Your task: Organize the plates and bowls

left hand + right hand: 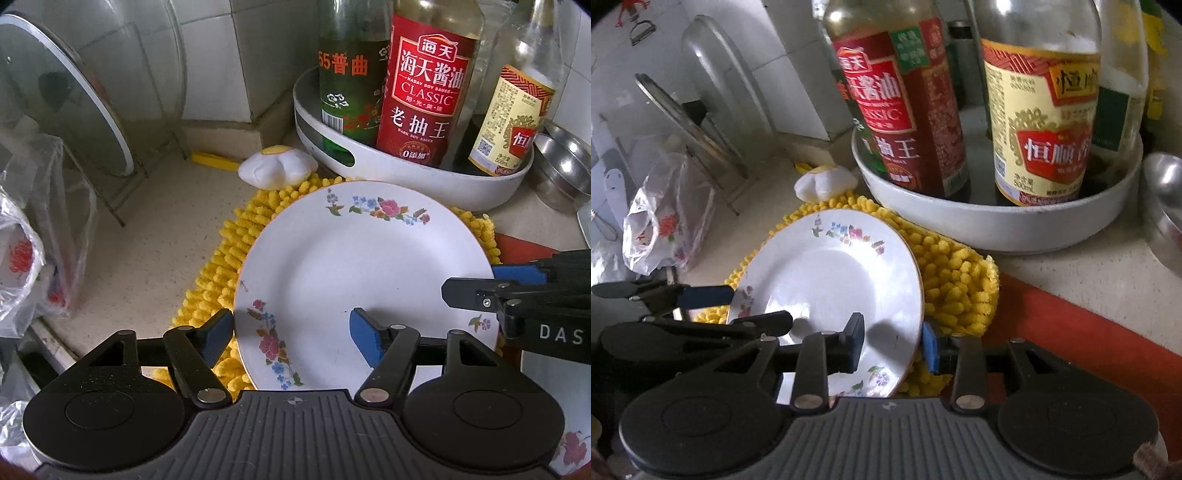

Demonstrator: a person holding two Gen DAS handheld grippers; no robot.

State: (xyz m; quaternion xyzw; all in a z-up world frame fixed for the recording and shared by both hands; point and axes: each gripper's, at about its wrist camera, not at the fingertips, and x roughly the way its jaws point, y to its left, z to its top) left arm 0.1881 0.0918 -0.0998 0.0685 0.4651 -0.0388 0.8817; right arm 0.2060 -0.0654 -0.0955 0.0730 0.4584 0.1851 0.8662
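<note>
A white plate with flower prints (354, 266) lies on a yellow chenille mat (221, 273); it also shows in the right wrist view (827, 273). My left gripper (291, 338) is open, its jaws straddling the plate's near-left rim, one finger outside and one over the plate. My right gripper (892, 349) is open too, straddling the plate's right rim; it enters the left wrist view from the right (480, 284). Stacked steel bowls (561, 173) stand at the right.
A white round tray (406, 184) with sauce bottles (424, 85) stands just behind the plate. A glass lid (62, 96) leans in a wire rack at the left. Plastic bags (29, 236) lie at the left. An egg-shaped toy (275, 168) sits behind the mat.
</note>
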